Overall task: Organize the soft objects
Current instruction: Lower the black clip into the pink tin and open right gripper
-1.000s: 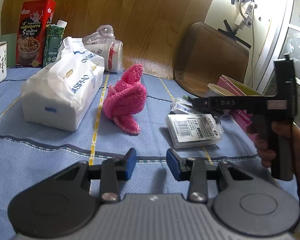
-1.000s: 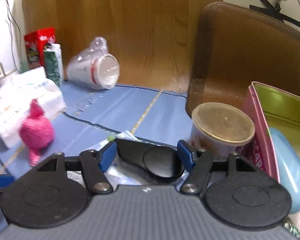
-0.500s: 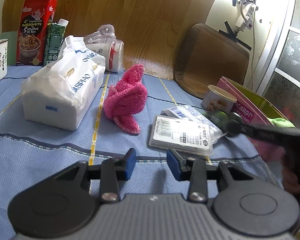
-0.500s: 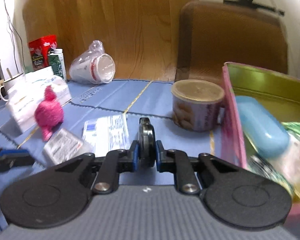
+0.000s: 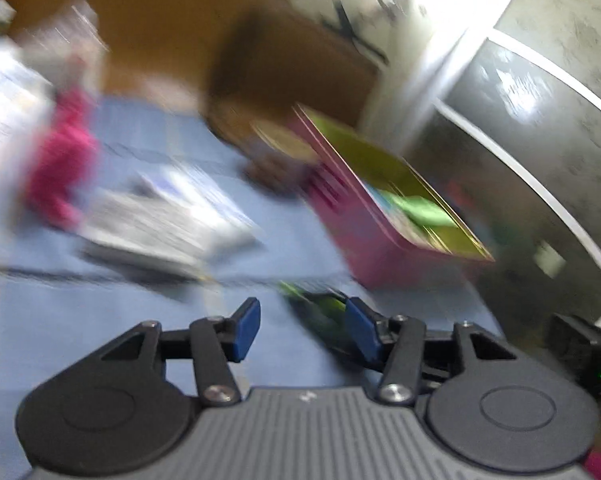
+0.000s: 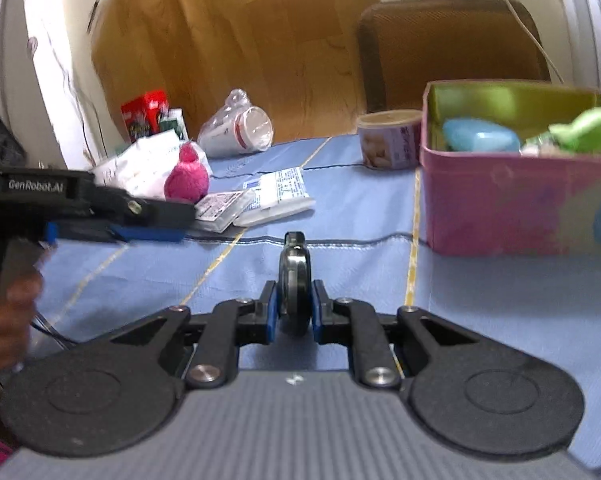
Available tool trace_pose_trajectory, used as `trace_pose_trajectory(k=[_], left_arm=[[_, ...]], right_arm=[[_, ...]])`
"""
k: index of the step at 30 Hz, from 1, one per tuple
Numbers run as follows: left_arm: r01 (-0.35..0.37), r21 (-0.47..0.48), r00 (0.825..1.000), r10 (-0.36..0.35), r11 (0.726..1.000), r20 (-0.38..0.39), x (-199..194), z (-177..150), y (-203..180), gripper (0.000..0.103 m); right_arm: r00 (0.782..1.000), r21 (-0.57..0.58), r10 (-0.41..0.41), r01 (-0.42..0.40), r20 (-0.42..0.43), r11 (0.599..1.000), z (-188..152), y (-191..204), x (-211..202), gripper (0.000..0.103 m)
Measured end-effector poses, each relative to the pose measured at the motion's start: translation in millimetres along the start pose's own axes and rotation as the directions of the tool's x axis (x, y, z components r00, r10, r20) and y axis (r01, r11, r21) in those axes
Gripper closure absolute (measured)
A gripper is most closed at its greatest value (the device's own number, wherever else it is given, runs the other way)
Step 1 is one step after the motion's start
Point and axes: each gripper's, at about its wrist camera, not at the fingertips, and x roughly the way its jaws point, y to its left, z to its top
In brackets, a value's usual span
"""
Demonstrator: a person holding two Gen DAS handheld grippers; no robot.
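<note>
My right gripper [image 6: 294,312] is shut on a flat black round object [image 6: 295,276], held upright on edge above the blue cloth. A pink tin box [image 6: 512,200] with a green inside stands to its right and holds a light blue case [image 6: 480,140] and a green soft item [image 6: 580,130]. A pink fluffy sock [image 6: 186,180] lies far left beside a white tissue pack [image 6: 140,160]. My left gripper [image 5: 302,326] is open and empty; its view is blurred. It shows the sock [image 5: 60,160] at the left, the tin [image 5: 380,216] ahead to the right, and something dark and green [image 5: 320,312] just beyond its fingertips.
Two flat white packets [image 6: 256,200] lie mid-cloth. A round lidded tub [image 6: 388,140] stands left of the tin. A bagged stack of cups [image 6: 240,128], a red tin [image 6: 144,114] and a green carton [image 6: 172,122] are at the back. A brown chair back [image 6: 452,48] stands behind.
My right gripper closed on the black round object and drew back from the tin. My left gripper swung quickly to the right and opened a little wider.
</note>
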Motion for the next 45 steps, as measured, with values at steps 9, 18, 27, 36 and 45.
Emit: trace_pose_trajectory(k=[9, 18, 27, 36, 45], left_arm=[[0.063, -0.075, 0.989, -0.073, 0.995, -0.126, 66, 14, -27, 0.048], [0.193, 0.191, 0.980, -0.181, 0.962, -0.077, 95, 79, -120, 0.051], [0.159, 0.187, 0.984, -0.141, 0.969, -0.104, 176, 109, -142, 0.048], [0.029, 0.169, 1.000, -0.027, 0.985, -0.014, 161, 106, -118, 0.045], [-0.104, 0.282, 0.994, 0.094, 0.954, 0.050, 127, 79, -122, 0.045]], right_arm=[[0.992, -0.137, -0.067, 0.081, 0.107, 0.987, -9, 10, -12, 0.084], [0.902, -0.134, -0.244, 0.308, 0.357, 0.942, 33, -24, -45, 0.083], [0.908, -0.083, -0.346, 0.374, 0.238, 0.924, 84, -98, -27, 0.084], [0.825, 0.008, -0.513, 0.526, 0.236, 0.850, 91, -134, -11, 0.074], [0.822, 0.143, -0.496, 0.476, 0.278, 0.868, 67, -114, -44, 0.073]])
